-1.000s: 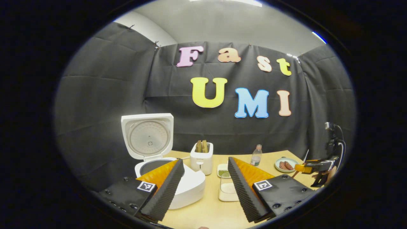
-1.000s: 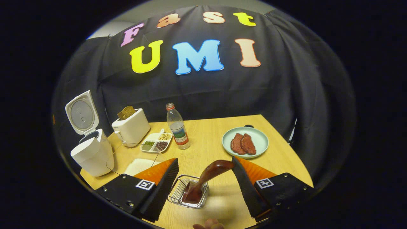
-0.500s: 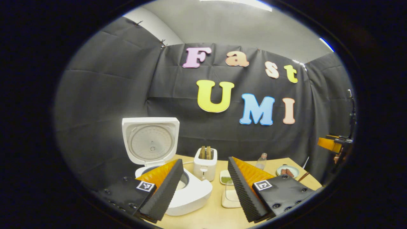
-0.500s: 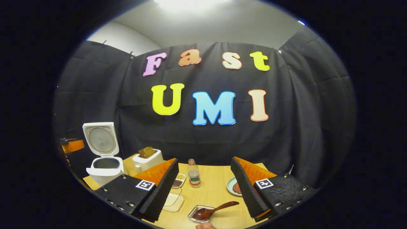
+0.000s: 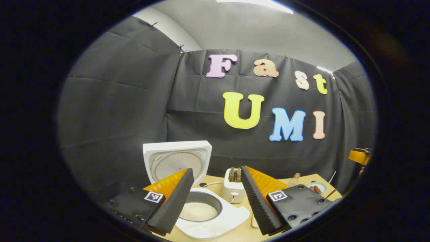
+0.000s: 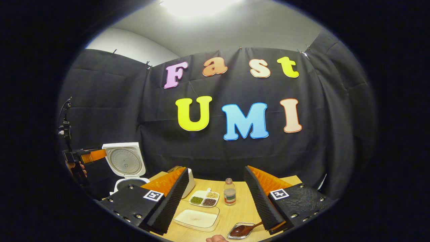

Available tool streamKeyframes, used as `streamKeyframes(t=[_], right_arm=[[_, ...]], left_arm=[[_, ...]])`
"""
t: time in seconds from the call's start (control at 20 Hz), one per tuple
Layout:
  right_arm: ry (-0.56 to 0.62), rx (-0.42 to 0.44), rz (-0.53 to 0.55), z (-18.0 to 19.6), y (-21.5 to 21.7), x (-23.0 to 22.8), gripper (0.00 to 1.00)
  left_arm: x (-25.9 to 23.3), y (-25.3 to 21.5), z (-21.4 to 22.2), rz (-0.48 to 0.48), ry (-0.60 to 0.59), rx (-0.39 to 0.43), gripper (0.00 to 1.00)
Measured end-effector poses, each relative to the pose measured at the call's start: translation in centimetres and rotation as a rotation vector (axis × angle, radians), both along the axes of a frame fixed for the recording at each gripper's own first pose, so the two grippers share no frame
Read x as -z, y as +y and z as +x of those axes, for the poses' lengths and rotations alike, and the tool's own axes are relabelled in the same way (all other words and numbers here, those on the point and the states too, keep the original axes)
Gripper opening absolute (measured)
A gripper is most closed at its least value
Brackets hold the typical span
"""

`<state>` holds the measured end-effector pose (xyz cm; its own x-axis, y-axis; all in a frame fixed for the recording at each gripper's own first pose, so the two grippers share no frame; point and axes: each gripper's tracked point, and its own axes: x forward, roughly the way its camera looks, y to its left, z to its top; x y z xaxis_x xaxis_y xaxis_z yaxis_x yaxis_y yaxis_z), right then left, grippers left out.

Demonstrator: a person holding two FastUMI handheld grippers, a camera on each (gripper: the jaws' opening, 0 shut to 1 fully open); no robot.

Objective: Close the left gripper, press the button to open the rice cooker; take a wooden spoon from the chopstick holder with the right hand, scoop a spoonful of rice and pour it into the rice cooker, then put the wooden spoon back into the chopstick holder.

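From the left gripper view, the left gripper [image 5: 215, 195] hangs above the rice cooker [image 5: 211, 218] with its fingers spread wide and nothing between them. The cooker's lid [image 5: 177, 161] stands up at about eleven o'clock from the pot, and white rice [image 5: 198, 211] lies in the inner bowl. A toaster [image 5: 234, 190] with bread in its slots sits just behind the cooker, at one o'clock from it. Far off at three o'clock, a bit of the other gripper shows at the edge.

From the right gripper view, the right gripper [image 6: 216, 198] is likewise released, its fingers well apart and holding nothing. Down at six o'clock the wooden spoon [image 6: 247, 229] rests in the chopstick holder [image 6: 240, 232] (a small wire basket on the table [image 6: 245, 205]), with its handle slanting up toward the right finger; I cannot tell whether it touches it. A shallow tray of white rice [image 6: 196, 218] lies at seven o'clock, with a divided dish of beans [image 6: 204, 199] and a small bottle [image 6: 229, 196] just beyond it. At nine o'clock the left gripper is held by a hand [image 6: 76, 168] near the open cooker's lid.
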<state>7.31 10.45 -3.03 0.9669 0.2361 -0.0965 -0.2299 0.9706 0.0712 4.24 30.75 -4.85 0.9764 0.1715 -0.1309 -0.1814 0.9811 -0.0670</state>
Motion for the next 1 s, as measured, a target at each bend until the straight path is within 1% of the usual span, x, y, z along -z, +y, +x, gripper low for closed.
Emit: streamKeyframes(t=[0.05,0.25,0.4,0.5,0.6,0.7,0.85,1.0], right_arm=[[0.003,0.004,0.002,0.2,0.4,0.0,0.99],[0.011,0.039,0.015,0.2,1.1,0.0,0.99],[0.018,0.078,0.011,0.2,0.5,0.5,0.99],[0.031,0.107,-0.003,0.3,0.0,1.0,0.99],[0.044,0.135,0.003,0.4,-0.5,1.4,0.99],[0.056,0.162,0.013,0.5,-0.9,1.7,0.99],[0.070,0.189,0.011,0.6,-1.5,2.1,0.99],[0.071,0.217,-0.012,0.3,-2.7,2.2,0.99]], left_arm=[[-0.1,1.2,0.6,-0.001,0.005,-0.012,0.96],[-1.1,4.8,3.3,-0.024,-0.010,-0.032,0.97],[-1.8,7.9,5.8,0.005,-0.010,-0.060,0.97],[-2.1,9.8,7.8,-0.012,-0.010,-0.096,0.96],[-2.2,11.6,10.5,-0.047,0.008,-0.137,0.97],[-1.1,13.7,13.1,-0.048,0.045,-0.201,0.96],[0.4,15.1,17.3,-0.062,0.106,-0.225,0.96],[0.7,16.7,20.2,-0.074,0.113,-0.260,0.96]])
